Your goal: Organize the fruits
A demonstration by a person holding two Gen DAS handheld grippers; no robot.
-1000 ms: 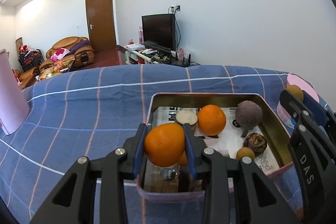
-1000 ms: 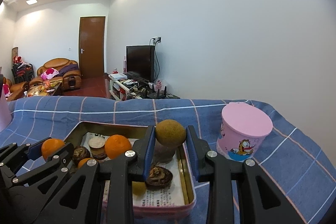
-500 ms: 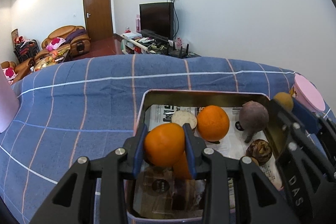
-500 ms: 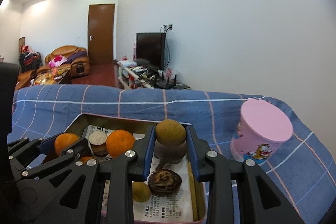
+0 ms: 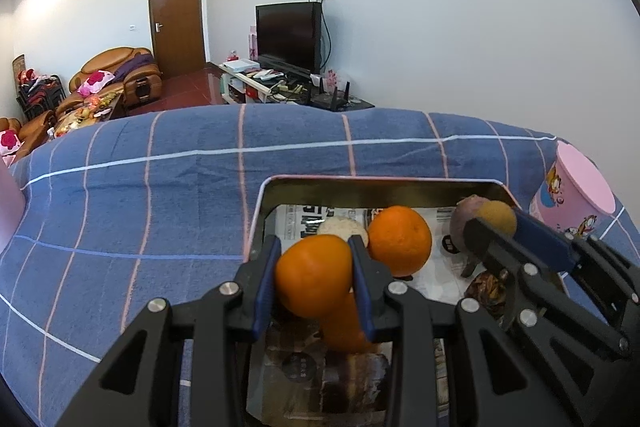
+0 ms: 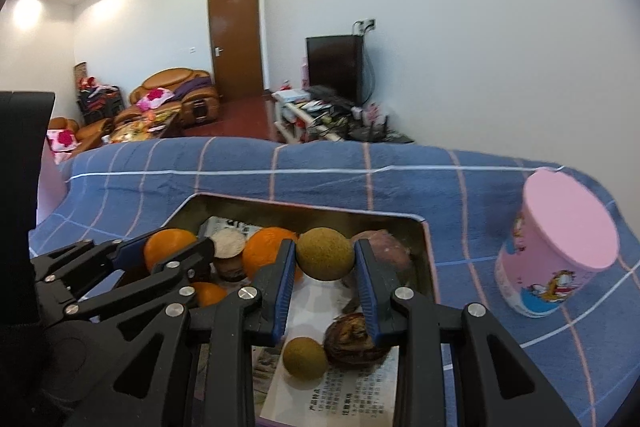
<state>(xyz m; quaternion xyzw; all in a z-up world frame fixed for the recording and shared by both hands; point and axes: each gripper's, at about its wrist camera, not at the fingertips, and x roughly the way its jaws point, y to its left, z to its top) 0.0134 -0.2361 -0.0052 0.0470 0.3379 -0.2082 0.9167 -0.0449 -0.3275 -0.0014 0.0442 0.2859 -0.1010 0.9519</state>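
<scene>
- The left gripper (image 5: 314, 281) pinches an orange (image 5: 313, 275) between its blue pads, held above the near left part of the metal tin (image 5: 360, 187).
- The right gripper (image 6: 325, 269) pinches a small round brown-green fruit (image 6: 325, 254), also over the tin, toward its right side.
- Inside the tin, on a newspaper lining (image 6: 340, 391), lie a second orange (image 5: 400, 241), a smaller orange fruit (image 5: 344, 327) under the left gripper, a pale round-topped item (image 6: 228, 245), a purplish fruit (image 6: 384, 249), a dark wrinkled fruit (image 6: 352, 339) and another brown-green fruit (image 6: 304, 357) just beside it.
- The tin sits on a blue cloth (image 5: 160, 207) checked with pink and white lines.
- A pink cartoon-printed tub (image 6: 560, 255) with a pink lid stands on the cloth to the right of the tin, apart from it.
- Beyond the cloth: white walls, a brown wooden door (image 5: 176, 15), a dark television (image 5: 288, 31) on a low white stand, brown leather sofas (image 5: 120, 75) with cushions, and recessed ceiling lights.
</scene>
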